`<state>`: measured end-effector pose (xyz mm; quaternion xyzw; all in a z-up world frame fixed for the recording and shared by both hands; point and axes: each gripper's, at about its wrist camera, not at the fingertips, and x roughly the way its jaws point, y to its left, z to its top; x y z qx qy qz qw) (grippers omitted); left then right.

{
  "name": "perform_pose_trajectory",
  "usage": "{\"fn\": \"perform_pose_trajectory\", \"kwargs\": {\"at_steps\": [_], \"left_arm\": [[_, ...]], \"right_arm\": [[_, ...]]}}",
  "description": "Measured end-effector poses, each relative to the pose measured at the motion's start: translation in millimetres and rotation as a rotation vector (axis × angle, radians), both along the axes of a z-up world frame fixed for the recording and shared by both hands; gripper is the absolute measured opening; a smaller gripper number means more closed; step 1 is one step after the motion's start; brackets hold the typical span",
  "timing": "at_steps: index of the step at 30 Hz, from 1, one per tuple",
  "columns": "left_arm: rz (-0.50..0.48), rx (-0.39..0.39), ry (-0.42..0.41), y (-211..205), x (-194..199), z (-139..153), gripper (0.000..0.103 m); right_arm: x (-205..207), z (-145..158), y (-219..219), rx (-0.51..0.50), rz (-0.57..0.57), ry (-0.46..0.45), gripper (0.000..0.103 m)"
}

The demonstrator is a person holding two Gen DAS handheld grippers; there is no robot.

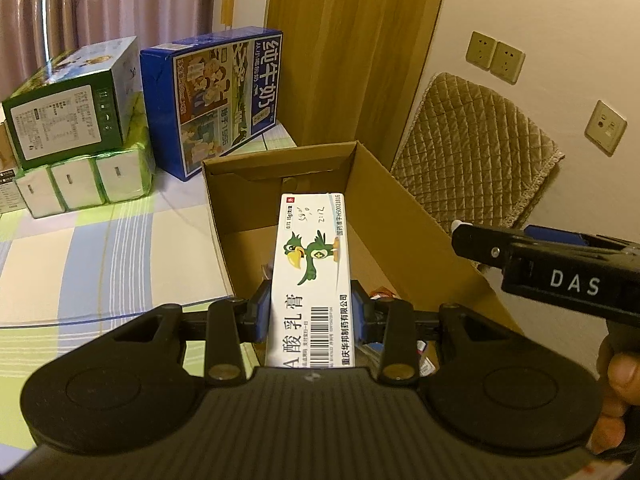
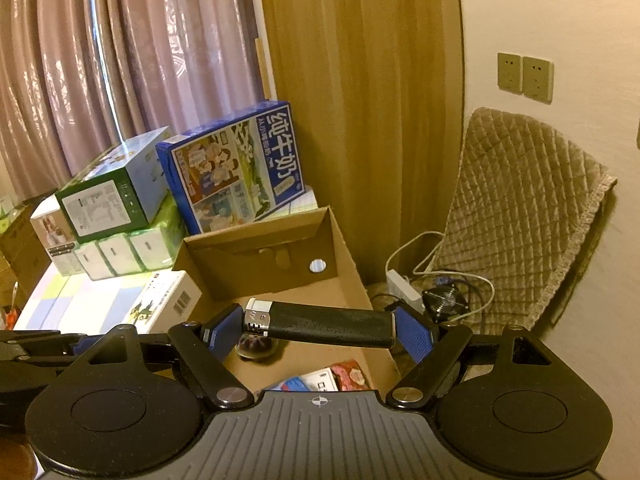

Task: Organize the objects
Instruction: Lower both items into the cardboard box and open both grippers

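Left wrist view gives me the counter (image 1: 80, 248) in its checked cloth, with an open carton (image 1: 372, 200) at its right edge. Stacked boxes (image 1: 68, 104) and a blue milk case (image 1: 216, 100) stand well behind, out of my way.

My left tongs (image 1: 310, 312) are clamped on a white ointment box (image 1: 312, 256), gripping its long sides near the rear end. Its long axis runs straight ahead along the fingers, and the front end already hangs over the carton's opening, above the floor of it. My right tongs (image 1: 520, 248) sit to the right of it, over the carton's right wall.

Right wrist view shows those right tongs (image 2: 320, 326) clamped on a black lighter (image 2: 320, 322), held end to end, so its long axis lies crosswise between the pads, metal head to the left. It hovers over the carton (image 2: 344, 248), and small packets (image 2: 320, 378) lie on the bottom below.

I judge both items are poised for dropping in. The left load is the longer one and points down the carton's length, so it should clear the walls; the lighter lies across, but looks short enough to fit.
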<state>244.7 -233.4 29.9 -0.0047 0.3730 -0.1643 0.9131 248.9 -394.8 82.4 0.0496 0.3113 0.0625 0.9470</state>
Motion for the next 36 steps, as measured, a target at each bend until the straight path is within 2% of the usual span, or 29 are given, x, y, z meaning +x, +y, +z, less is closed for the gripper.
{"fn": "perform_pose_trajectory", "kwargs": {"at_steps": [13,17,18,19,20,28,36], "left_arm": [[0.0,0.005,0.022,-4,25,-12,0.033],[-0.012,-0.015,0.006,-4,30,-10,0.033],[-0.012,-0.01,-0.009,-5,31,-9,0.035],[-0.009,0.012,-0.025,-7,32,-8,0.045],[-0.008,0.028,-0.04,-8,32,-8,0.047],[0.015,0.029,-0.05,6,27,-5,0.047],[0.033,0.035,-0.026,18,14,-5,0.047]], "right_arm": [[24,-7,-2,0.006,-0.003,0.02,0.079],[27,-8,-3,0.002,-0.008,0.021,0.079],[28,-8,-3,0.002,-0.01,0.022,0.079],[28,-9,-4,0.005,-0.012,0.024,0.079],[27,-9,-4,0.009,-0.014,0.025,0.079],[23,-11,-5,0.026,-0.013,0.033,0.079],[18,-9,1,0.036,0.0,0.034,0.079]]}}
